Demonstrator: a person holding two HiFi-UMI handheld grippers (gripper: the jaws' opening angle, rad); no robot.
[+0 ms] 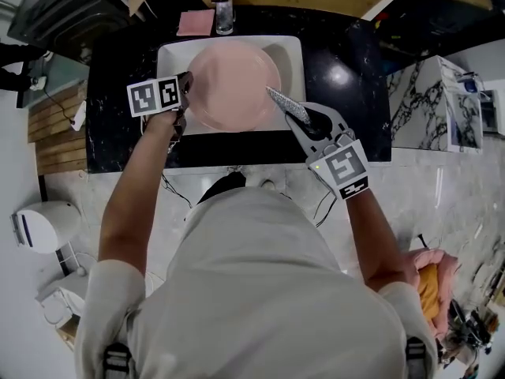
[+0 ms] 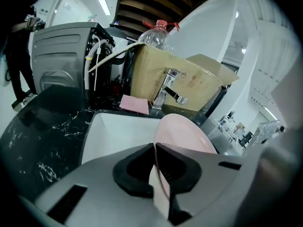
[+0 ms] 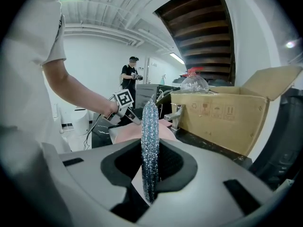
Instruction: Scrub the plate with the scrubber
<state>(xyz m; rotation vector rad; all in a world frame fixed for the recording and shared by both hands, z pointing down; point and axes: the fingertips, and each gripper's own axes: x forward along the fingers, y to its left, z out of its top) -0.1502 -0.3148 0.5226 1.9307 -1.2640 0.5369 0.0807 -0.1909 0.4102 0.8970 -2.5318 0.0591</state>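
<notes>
A pink plate (image 1: 233, 85) hangs over the white sink (image 1: 292, 58), held by its left rim in my left gripper (image 1: 185, 93), whose jaws are shut on it. In the left gripper view the plate (image 2: 182, 134) runs edge-on from between the pads out over the basin. My right gripper (image 1: 293, 117) is shut on a flat silver glittery scrubber (image 1: 284, 103), whose tip lies at the plate's right rim. The scrubber (image 3: 150, 145) stands upright between the jaws in the right gripper view, with the plate (image 3: 130, 132) behind it.
A chrome faucet (image 2: 168, 91), a pink cloth (image 1: 195, 23) and a clear bottle (image 1: 224, 14) stand behind the sink on the black marble counter (image 1: 118, 133). An open cardboard box (image 3: 227, 115) sits behind them. Another person (image 3: 129, 77) stands far back.
</notes>
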